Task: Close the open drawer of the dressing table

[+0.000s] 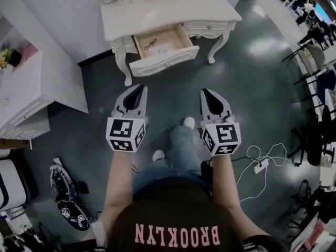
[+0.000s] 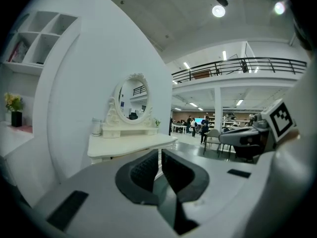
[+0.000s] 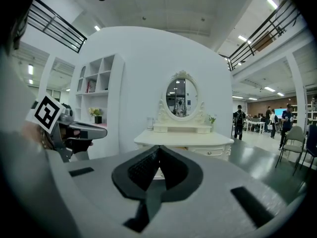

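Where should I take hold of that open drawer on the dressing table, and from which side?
The drawer front, at its middle by the small knob, from the person's side. It juts out toward them with its broad face forward, so a straight push probably works.

White cabinet [image 1: 23, 101] far left of the left jaws, against the wall. Yellow flowers [image 2: 12, 102] in a black vase [image 2: 16, 119] on top of it. Wall shelf [image 2: 42, 36] with open cubbies, high up and left of the left jaws. Black-and-white gear [image 1: 65, 193] on the grey floor [image 1: 252, 88], behind and left of the left jaws. Power strip [image 1: 258, 167] with white cables [image 1: 251, 187], behind and right of the right jaws. Office chairs [image 1: 315, 140] far right of the right jaws. People [image 3: 239, 119] standing far ahead, right of the right jaws. Balcony railing [image 2: 237, 66] high ahead, right of the left jaws.
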The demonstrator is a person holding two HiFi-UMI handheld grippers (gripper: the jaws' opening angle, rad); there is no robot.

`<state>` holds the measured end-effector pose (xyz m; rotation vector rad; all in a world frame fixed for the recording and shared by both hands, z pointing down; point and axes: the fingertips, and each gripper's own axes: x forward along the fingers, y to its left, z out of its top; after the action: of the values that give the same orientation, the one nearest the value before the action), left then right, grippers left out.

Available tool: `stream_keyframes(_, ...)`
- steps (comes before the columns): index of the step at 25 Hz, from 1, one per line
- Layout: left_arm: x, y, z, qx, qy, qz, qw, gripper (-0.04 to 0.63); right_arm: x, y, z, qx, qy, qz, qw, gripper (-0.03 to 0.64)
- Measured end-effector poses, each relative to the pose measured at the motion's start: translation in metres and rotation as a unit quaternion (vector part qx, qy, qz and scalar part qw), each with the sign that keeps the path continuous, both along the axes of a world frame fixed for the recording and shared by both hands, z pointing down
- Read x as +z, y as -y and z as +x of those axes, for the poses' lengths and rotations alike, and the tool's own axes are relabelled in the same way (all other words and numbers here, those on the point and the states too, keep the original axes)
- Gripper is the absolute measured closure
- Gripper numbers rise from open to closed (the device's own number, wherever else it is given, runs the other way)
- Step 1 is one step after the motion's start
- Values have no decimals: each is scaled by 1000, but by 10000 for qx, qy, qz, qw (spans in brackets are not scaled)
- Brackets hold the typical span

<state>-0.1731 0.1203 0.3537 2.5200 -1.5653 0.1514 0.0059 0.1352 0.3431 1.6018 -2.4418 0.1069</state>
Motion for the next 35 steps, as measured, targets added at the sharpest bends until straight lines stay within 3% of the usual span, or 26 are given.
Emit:
stream_keyframes(6, 13, 29, 18, -132, 160, -107, 9997, 588, 7, 36, 22, -21, 122, 3, 9999, 620)
stream_keyframes(9, 18, 50, 32, -176, -19, -208, 9996, 579, 9, 57, 35, -87, 146, -30, 9999, 620)
stream_keyframes(12, 25, 72, 50, -172, -265, -364, 9988, 438, 14, 83, 54, -126, 189, -112, 9997, 620)
stream_keyframes(23, 74, 153, 91, -693, 61, -973, 9928, 439, 29, 194, 89, -682, 162, -376, 9968, 620)
stream_keyframes(35, 163, 195, 121, -1347, 230, -2037, 9695, 460, 80, 255, 114, -1436, 118, -1024, 9843, 620)
